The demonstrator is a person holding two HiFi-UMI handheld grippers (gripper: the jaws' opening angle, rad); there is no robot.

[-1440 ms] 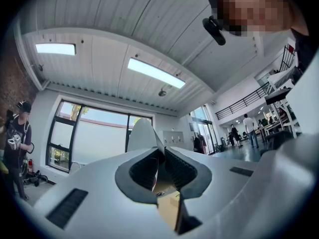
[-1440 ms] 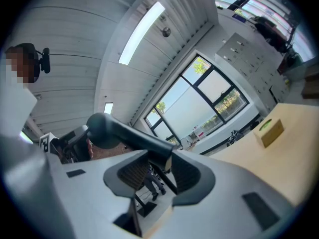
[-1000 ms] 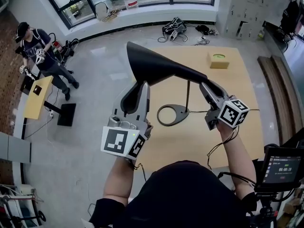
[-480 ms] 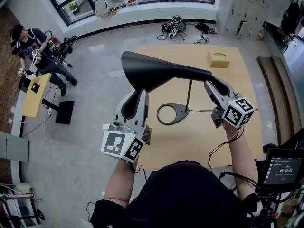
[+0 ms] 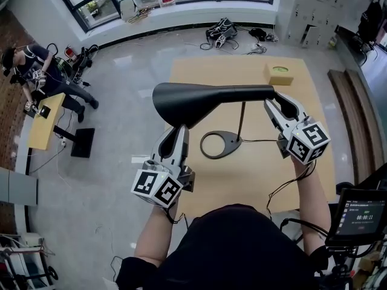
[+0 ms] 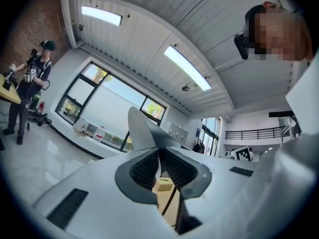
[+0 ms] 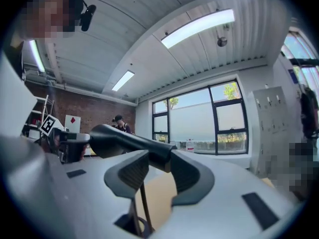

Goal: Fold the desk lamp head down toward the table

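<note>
Although both grippers are on the lamp head (image 5: 205, 98), the fold looks barely half done. The head lies about level, high above the table (image 5: 254, 180), not yet tipped down toward it.

- Left gripper (image 5: 179, 130): jaws narrow, ribbed pads (image 6: 144, 169) pinched on the thin rim (image 6: 142, 131) of the flared shade.
- Right gripper (image 5: 275, 103): jaws fairly wide and closing, with the round neck (image 7: 149, 151) of the head between them; the pads (image 7: 130, 174) look pressed against it.
- Left to do, as I judge it: swing the wide end down at the joint while the neck end is kept steady, until the shade's mouth faces the tabletop.

Materials and shapes:
- Head: matte black, smooth, a long cone that widens from a slim tube to a broad bell. The rim is sheet-thin, so it could slip under a pinch.
- Stem (image 5: 241, 122): 1 thin dark rod, upright, under the neck end.
- Base (image 5: 221, 145): flat dark teardrop plate with a round hole, resting on the table.
- Table: pale tan wood, smooth and matte.
- Small tan box (image 5: 279, 75) with a green top, at the far edge, well apart from the lamp.
- Gripper bodies: grey-white moulded plastic, dark rubbery ribbed pads.
</note>
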